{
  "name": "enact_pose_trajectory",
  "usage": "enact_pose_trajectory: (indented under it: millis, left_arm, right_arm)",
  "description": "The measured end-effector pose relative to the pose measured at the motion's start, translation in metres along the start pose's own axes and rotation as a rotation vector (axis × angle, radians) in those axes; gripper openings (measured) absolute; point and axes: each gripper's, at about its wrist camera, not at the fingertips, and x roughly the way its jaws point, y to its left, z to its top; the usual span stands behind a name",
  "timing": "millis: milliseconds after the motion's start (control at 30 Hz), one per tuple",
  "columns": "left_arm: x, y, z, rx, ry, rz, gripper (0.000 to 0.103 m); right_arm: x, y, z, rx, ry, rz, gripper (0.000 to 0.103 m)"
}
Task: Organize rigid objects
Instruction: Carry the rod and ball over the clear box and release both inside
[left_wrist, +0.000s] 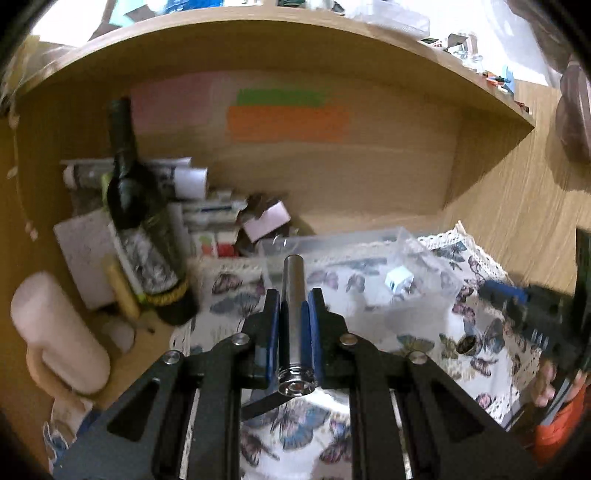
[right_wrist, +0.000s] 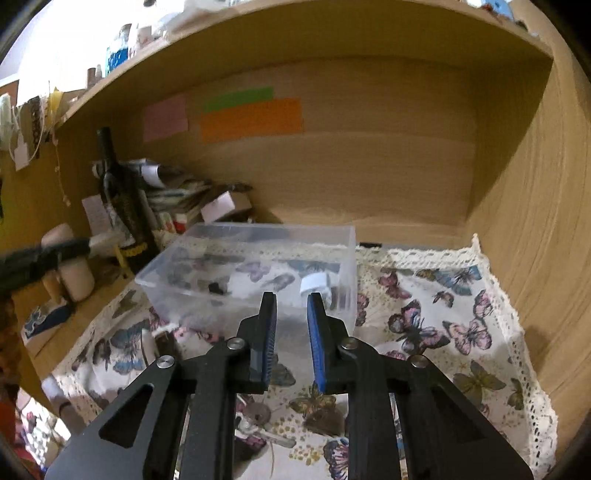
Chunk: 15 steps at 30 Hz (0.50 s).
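- While clamped between its pads, the left gripper (left_wrist: 294, 295) holds a metal tube (left_wrist: 293, 317) short of the bin (left_wrist: 334, 240).
- Right gripper (right_wrist: 291, 295): jaws narrowly parted, holding nothing, just before the bin (right_wrist: 255, 266).

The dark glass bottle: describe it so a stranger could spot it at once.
Look into the wooden alcove, at its left back corner beside the clear plastic bin. The dark glass bottle stands upright against stacked papers, the tallest thing there, with a yellow braided band around its base.

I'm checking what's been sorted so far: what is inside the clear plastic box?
Inside the clear plastic box a white cube-like item and small dark pieces show; the blurry, hazy walls prevent identifying more.
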Motion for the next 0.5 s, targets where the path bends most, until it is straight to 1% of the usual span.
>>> enact_pose_trajectory:
  millis: [67,100,133,233,367,400,433,467,500]
  left_arm:
    - [0.011,-0.003,0.01,0.007,0.005,-0.016,0.015]
    - [0.017,-0.003,0.014,0.011,0.008,-0.019,0.015]
    - [0.022,-0.005,0.017,0.018,0.009,-0.017,0.015]
    - [0.045,-0.011,0.023,0.029,0.032,-0.015,0.015]
    - [0.084,-0.013,0.02,0.015,0.119,-0.041,0.015]
    - [0.096,-0.012,0.018,0.01,0.147,-0.051,0.015]
    - [0.107,-0.012,0.016,0.006,0.177,-0.061,0.015]
    - [0.115,-0.012,0.013,0.002,0.201,-0.069,0.015]
    - [0.121,-0.012,0.011,-0.001,0.216,-0.076,0.015]
  right_arm:
    - [0.005,-0.001,-0.009,-0.006,0.042,-0.01,0.032]
    - [0.007,-0.004,-0.015,0.002,0.058,-0.019,0.049]
    - [0.009,-0.006,-0.02,0.006,0.072,-0.023,0.058]
    - [0.017,-0.016,-0.036,0.021,0.132,-0.043,0.059]
    - [0.035,-0.03,-0.053,0.049,0.235,-0.066,0.059]
    - [0.041,-0.033,-0.058,0.056,0.264,-0.064,0.056]
    - [0.044,-0.035,-0.061,0.056,0.282,-0.061,0.04]
    - [0.048,-0.035,-0.063,0.053,0.308,-0.056,0.031]
    - [0.049,-0.035,-0.064,0.049,0.318,-0.055,0.03]
